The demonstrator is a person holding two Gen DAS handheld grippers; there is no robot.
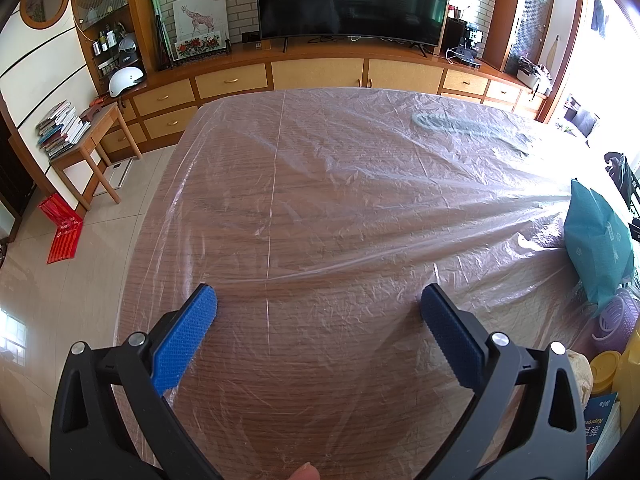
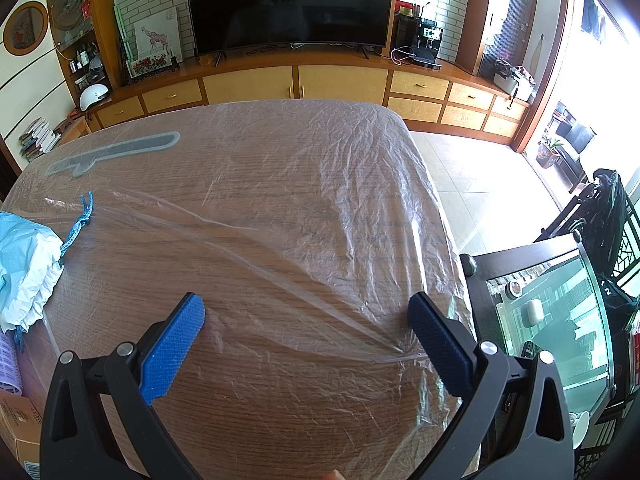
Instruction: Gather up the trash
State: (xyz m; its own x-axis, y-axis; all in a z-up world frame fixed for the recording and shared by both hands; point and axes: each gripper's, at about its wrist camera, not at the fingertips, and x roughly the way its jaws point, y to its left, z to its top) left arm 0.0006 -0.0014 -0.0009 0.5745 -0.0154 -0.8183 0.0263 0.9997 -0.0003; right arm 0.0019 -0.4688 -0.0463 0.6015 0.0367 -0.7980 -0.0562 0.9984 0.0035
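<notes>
A thin transparent plastic sheet [image 1: 340, 184] is being observed spread across the whole top of the brown wood-grain table [image 1: 320, 400], overhanging its edges; it is judged to be the trash to be collected. The film is expected to be handling as very light, limp and slippery, liable to tear or slide if pinched flat. Hold is best being taken where it is already gathered: at the puckered ridge near the right edge [image 2: 400, 350], or along the raised crease running across the surface.

The left tongs [image 1: 318, 300] are being held wide apart, low over the near part of the table, with nothing between the blue pads [image 1: 188, 332]. The right tongs [image 2: 306, 310] are likewise being held fully spread and empty, angled forward over the sheet, the right pad lying just beside the pucker; contact cannot be confirmed.

A teal fabric bag [image 1: 598, 240] and a purple plastic basket [image 1: 612, 316] are being noted at the table's side, between the two views.
</notes>
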